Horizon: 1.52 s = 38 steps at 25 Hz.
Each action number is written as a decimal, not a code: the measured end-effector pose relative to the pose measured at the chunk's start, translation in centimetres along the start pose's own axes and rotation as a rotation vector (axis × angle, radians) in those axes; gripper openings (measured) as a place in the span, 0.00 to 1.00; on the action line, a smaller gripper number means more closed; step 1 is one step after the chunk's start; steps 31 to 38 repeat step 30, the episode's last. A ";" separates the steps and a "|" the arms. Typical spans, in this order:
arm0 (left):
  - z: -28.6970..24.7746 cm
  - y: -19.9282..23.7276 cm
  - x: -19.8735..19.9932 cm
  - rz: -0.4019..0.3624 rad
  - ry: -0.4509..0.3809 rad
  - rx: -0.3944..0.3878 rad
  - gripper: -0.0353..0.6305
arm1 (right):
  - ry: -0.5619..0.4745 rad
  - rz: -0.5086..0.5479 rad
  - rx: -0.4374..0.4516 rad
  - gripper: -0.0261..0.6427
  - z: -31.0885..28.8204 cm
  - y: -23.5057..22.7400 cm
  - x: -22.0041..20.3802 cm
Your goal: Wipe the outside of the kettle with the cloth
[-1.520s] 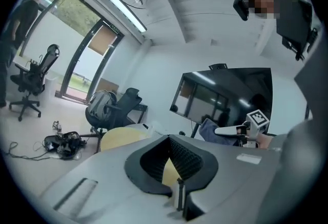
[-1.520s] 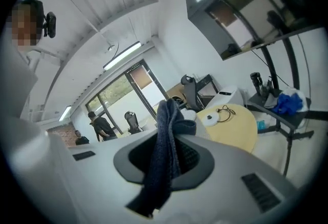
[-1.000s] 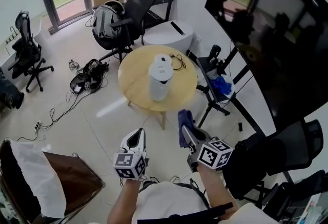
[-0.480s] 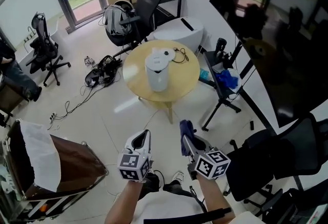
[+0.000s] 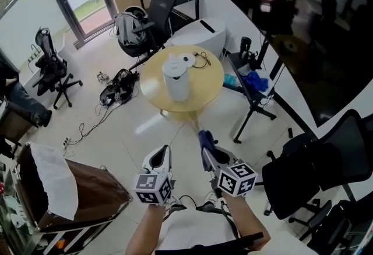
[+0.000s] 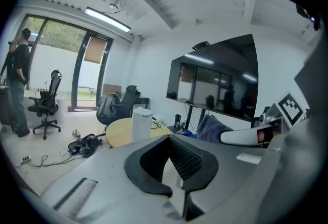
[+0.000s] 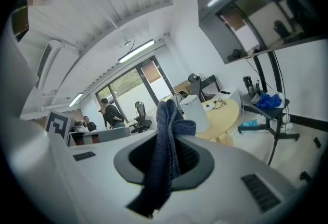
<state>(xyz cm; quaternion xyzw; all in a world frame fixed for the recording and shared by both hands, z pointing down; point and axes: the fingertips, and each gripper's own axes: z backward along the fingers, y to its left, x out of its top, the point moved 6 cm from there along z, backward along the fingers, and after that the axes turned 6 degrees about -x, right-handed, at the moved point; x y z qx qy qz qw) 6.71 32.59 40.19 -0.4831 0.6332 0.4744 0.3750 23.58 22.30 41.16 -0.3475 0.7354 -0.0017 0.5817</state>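
Cloth: my right hand-held gripper (image 5: 207,153) was clamped on the dark blue cloth (image 5: 203,139).
Left: my left hand-held gripper (image 5: 159,158) was closed on nothing.
Kettle: the white kettle (image 5: 176,77) stood on the round bench (image 5: 152,91), well apart from both.
Progress: cloth in hand; by my judgement, the approach and all the wiping were left.
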 end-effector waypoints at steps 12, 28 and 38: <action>0.8 3.0 0.0 0.048 -0.014 -0.018 0.05 | 0.037 0.125 -0.042 0.14 -1.4 3.1 0.2; 0.3 3.4 -0.2 0.059 -0.006 -0.044 0.05 | 0.047 0.101 -0.056 0.14 -1.5 3.5 -0.3; 0.5 3.6 -0.3 0.061 -0.006 -0.043 0.05 | 0.049 0.102 -0.055 0.14 -1.7 3.8 -0.4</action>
